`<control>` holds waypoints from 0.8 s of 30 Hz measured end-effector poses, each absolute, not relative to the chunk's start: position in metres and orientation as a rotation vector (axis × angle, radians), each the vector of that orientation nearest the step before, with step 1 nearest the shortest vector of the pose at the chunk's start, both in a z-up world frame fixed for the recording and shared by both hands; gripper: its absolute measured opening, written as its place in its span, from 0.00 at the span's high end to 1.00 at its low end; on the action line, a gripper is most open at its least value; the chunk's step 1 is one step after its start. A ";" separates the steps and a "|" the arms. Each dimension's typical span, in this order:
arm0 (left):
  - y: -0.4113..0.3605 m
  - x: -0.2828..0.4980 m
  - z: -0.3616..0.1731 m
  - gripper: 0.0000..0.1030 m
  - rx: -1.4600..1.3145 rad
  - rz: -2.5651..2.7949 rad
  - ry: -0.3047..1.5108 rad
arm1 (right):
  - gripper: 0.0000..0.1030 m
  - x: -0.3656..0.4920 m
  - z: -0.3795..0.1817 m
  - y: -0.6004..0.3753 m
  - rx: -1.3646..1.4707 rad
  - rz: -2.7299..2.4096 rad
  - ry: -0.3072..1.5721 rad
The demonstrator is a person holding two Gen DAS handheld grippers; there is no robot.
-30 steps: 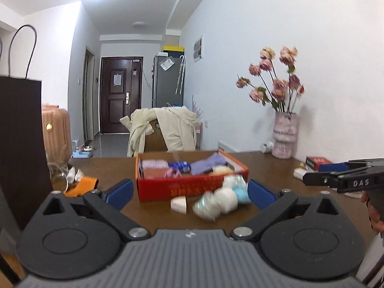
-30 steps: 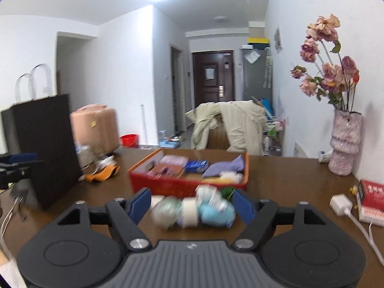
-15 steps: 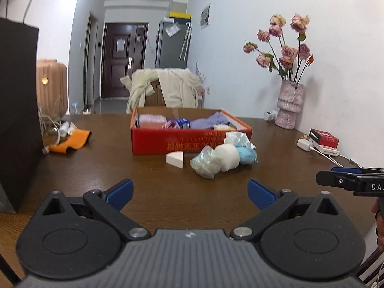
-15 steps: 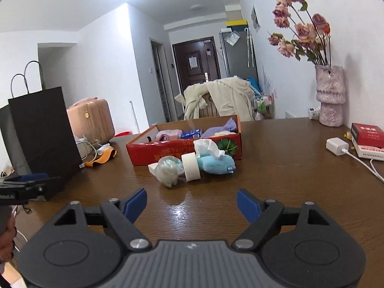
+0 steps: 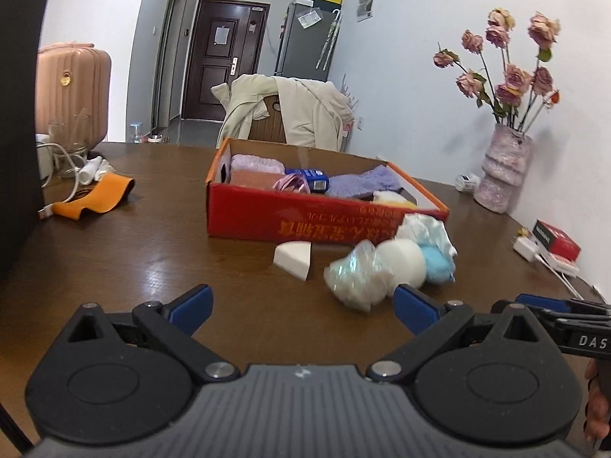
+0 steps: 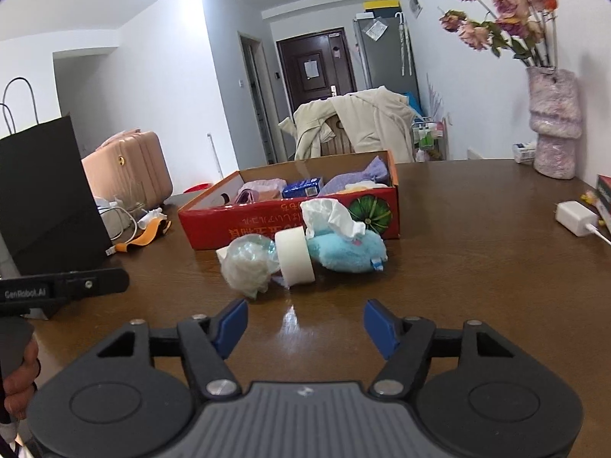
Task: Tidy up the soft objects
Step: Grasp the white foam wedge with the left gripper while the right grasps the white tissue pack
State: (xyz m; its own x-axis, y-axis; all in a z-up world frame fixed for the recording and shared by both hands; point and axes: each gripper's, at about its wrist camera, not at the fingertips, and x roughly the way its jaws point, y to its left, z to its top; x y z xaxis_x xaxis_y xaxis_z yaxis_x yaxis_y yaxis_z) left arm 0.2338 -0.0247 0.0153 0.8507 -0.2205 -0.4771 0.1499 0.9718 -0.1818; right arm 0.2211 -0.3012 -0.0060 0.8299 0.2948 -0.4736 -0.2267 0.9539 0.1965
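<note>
A red cardboard box holding folded cloths and a blue pack stands mid-table. In front of it lie a white sponge wedge, a crumpled plastic-wrapped white bundle, a white roll, a blue plush and a white tissue. My left gripper is open and empty, short of the bundle. My right gripper is open and empty, short of the roll.
A black paper bag stands at the table's left. An orange strap and cables lie near it. A vase of dried roses, a white charger and a red book are on the right side.
Both grippers have dropped lower and tilted down toward the table and moved closer to the pile in front of the box. Both stay open and empty.
</note>
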 end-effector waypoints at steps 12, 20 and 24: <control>-0.044 0.346 0.001 0.02 -0.078 -0.219 0.522 | 0.39 0.344 0.002 -0.295 0.170 0.264 0.474; -0.038 0.379 -0.043 0.59 -0.075 -0.240 0.633 | 0.86 0.380 -0.033 -0.294 0.220 0.265 0.550; -0.033 0.378 -0.045 0.68 -0.116 -0.295 0.644 | 0.87 0.378 -0.036 -0.297 0.260 0.284 0.543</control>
